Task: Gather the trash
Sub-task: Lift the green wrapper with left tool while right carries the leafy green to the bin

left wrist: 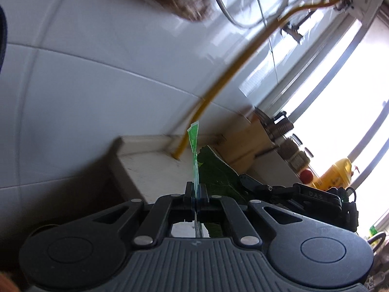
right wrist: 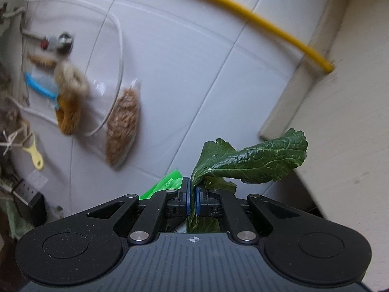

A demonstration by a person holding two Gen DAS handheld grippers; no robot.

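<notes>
Left wrist view: my left gripper point(left wrist: 196, 196) is pinching a thin green wrapper point(left wrist: 194, 146), held edge-on and standing up at lower centre of the frame. Just right of it sits the dark leaf point(left wrist: 216, 170) and the other gripper's black body. A yellow hose point(left wrist: 233, 73) runs from the upper right down to the pale desk point(left wrist: 150, 168) at centre. Jars and a yellow bottle point(left wrist: 338, 172) line the window at far right.

Right wrist view: hanging bags and utensils blur at the left. My right gripper point(right wrist: 193, 200) is clamped on a vegetable leaf point(right wrist: 262, 158), which flops toward the right; the green wrapper shows at its left.

Judgement: both pieces are lifted clear of the desk. Dropping them off remains; I see no bin in either frame.
</notes>
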